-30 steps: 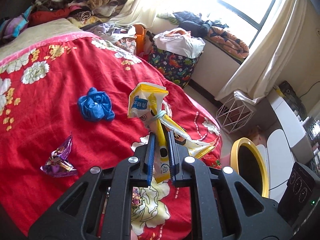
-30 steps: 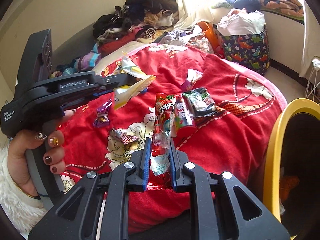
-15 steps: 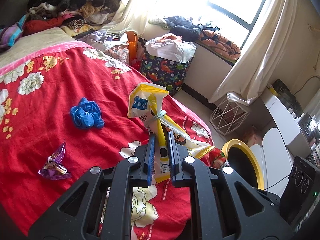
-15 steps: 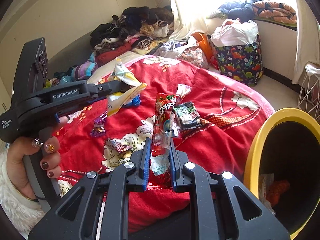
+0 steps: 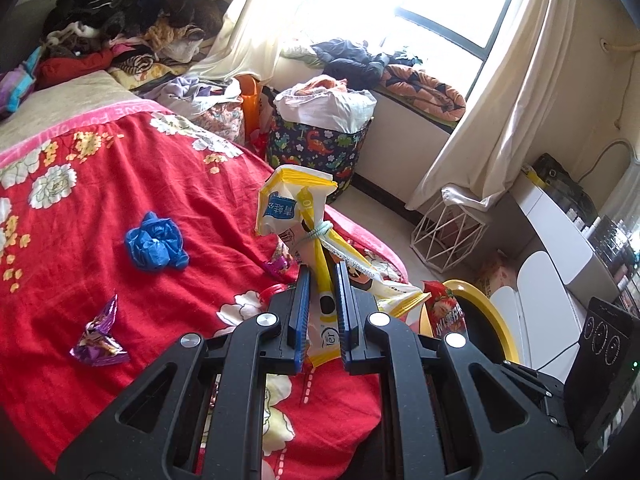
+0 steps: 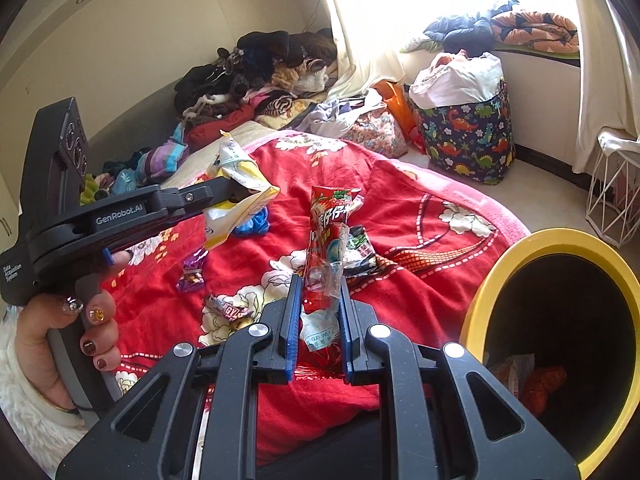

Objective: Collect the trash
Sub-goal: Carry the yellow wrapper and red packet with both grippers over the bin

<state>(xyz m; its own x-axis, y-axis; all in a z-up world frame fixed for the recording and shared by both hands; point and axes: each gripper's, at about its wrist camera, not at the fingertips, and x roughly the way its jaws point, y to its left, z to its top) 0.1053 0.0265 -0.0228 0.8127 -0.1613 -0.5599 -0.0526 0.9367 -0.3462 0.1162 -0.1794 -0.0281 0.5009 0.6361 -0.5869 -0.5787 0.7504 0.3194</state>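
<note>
Two at a time, hauling trash over to the yellow bin (image 6: 500,276) right now. Clamping the left tool (image 5: 320,276) tight on the knotted yellow snack bag (image 5: 296,208) and holding it up off the bed (image 5: 100,240). Pinching the right tool (image 6: 318,280) shut on the red strawberry wrapper (image 6: 326,236), also lifted clear of the blanket and standing upright between the jaws.

Comparing with a second ago: swinging both tools toward the bin, no letting go along the way. Seeing the bin mouth filling way more of the right wrist view than before, enough to be spotting some trash (image 6: 528,376) already lying at the bottom. Also now catching the red wrapper poking into the lower right of the left wrist view, just beside the bin rim, after not showing there at all earlier.

Reading that as the carry step nearly wrapping up, with dropping coming next, probably right side first. Not hovering over the opening yet though, so still needing a bit more travel before spreading the jaws.

Leaving plenty on the bed meanwhile: blue crumpled bag (image 5: 156,242), purple candy wrapper (image 5: 98,340), black-green packet (image 6: 360,252), small striped wrapper (image 6: 228,310). Guessing mid-task, nowhere near finishing.
</note>
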